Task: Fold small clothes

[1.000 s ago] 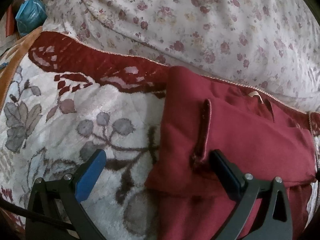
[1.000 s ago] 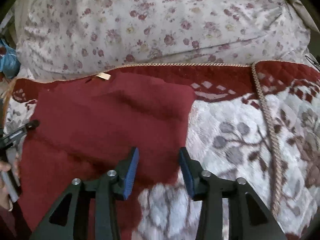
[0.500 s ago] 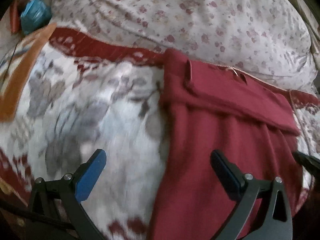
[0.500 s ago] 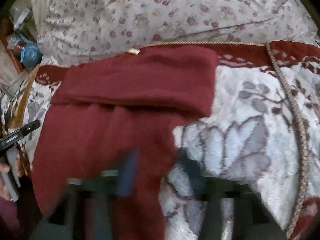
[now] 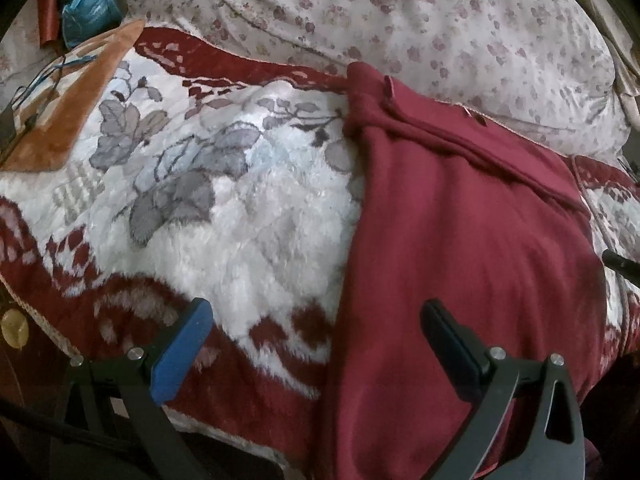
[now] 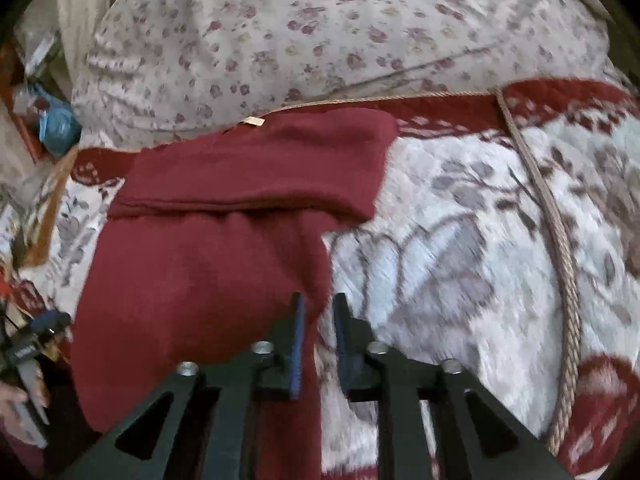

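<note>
The maroon knit garment [image 5: 472, 248] lay flat on the floral plush blanket [image 5: 240, 216], its far end folded over. It stretched ahead of both tools. The left gripper [image 5: 316, 352] stood wide open, straddling the garment's left edge. The right gripper [image 6: 318, 340] was nearly closed, a narrow gap left, straddling the right edge and holding nothing. The cloth looked soft, light and limp, likely to sag; the near hem corners seemed the best hold.

Dim, soft indoor light; heavy fisheye bending and dark corners, right view motion-blurred.
</note>
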The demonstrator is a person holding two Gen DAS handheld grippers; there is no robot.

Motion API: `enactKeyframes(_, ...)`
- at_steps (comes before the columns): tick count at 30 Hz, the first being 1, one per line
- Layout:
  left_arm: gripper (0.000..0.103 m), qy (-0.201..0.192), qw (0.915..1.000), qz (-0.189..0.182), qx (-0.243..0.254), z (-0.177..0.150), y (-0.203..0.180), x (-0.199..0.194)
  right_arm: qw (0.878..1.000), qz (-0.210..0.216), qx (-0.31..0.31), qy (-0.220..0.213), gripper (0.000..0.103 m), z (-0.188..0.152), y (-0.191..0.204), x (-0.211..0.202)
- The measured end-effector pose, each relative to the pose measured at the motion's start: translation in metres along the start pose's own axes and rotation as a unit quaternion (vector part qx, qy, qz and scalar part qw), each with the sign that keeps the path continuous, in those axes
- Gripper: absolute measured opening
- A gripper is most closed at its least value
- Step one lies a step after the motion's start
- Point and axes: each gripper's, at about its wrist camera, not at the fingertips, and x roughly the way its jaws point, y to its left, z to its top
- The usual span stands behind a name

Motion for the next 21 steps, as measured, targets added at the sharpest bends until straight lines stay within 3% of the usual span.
enactKeyframes(1,0.103,0.003,1.0000,-0.001,-0.001,-0.002,-0.001,0.001,1.000,0.002,0.005,-0.002,0.041,-0.001,-0.002,-0.003)
enactKeyframes(4,0.103,0.008,0.9999,-0.007,-0.004,-0.005,-0.004,0.001,0.999,-0.002,0.026,-0.022,0.057,0.001,-0.007,-0.004)
enactKeyframes(8,0.103,0.001,1.0000,-0.004,0.005,-0.009,-0.010,-0.007,0.998,0.025,0.060,-0.024,0.057,0.021,-0.009,0.024)
enactKeyframes(9,0.103,0.001,1.0000,-0.002,0.009,-0.011,-0.011,-0.008,0.997,0.026,0.063,-0.020,0.054,0.026,-0.008,0.035)
enactKeyframes(10,0.103,0.003,0.9999,0.001,0.014,-0.012,-0.012,-0.010,0.998,0.023,0.062,-0.017,0.025,0.028,-0.009,0.042)
enactKeyframes(11,0.103,0.005,0.9998,0.004,0.019,-0.014,-0.011,-0.012,0.998,0.016,0.054,-0.015,0.006,0.031,-0.008,0.047)
enactKeyframes(15,0.103,0.006,0.9997,0.010,0.021,-0.023,-0.005,-0.016,0.998,-0.022,0.037,-0.049,0.006,0.034,-0.014,0.032)
enactKeyframes(20,0.103,0.021,0.9996,0.003,0.019,-0.030,-0.005,-0.013,0.999,0.002,0.048,-0.004,0.010,0.025,-0.018,0.036)
enactKeyframes(21,0.103,0.022,0.9995,0.003,0.021,-0.032,-0.006,-0.013,0.999,0.017,0.044,0.003,0.015,0.021,-0.015,0.027)
